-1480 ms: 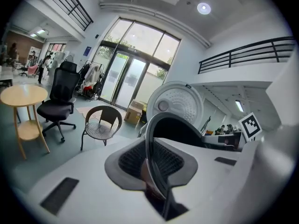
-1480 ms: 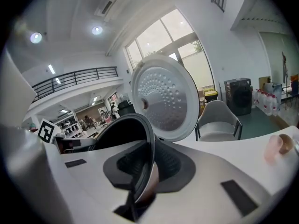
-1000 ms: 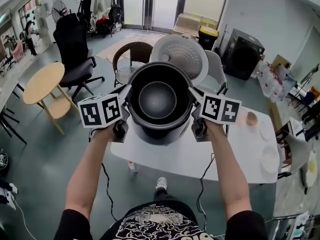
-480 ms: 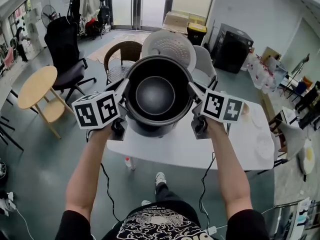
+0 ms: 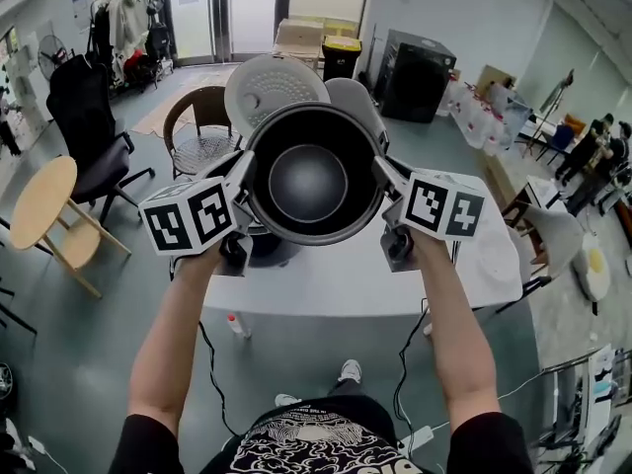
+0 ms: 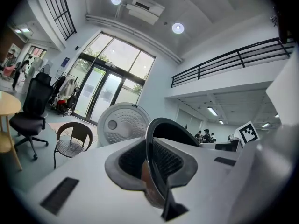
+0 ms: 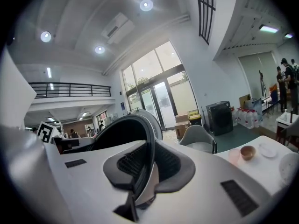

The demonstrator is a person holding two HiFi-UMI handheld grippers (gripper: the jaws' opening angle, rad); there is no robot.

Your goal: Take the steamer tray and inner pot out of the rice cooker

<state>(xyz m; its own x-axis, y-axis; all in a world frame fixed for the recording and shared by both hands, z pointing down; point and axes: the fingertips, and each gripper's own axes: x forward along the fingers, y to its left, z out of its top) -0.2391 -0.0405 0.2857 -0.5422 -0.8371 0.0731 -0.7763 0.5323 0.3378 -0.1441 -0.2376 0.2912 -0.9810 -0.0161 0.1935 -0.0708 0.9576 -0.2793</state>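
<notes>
Both grippers grip the inner pot by its rim, on opposite sides; the left gripper has its fingers narrow and clamped across the left rim edge, and the right gripper has its fingers narrow and clamped across the right rim edge; in each gripper view the thin rim runs between the ribbed pads, one pad inside the wall and one outside; the pot is held level, mouth up and empty, in the air above the near part of the white table; the cooker lid stands open just beyond the pot at far left; the cooker body is mostly hidden beneath the pot; judged from this, the pot is out of the cooker, so that part of the task is nearly done; setting the pot down on a bare part of the table and releasing both grips remains; the steamer tray cannot be identified in any view, so whether it is already out cannot be told
</notes>
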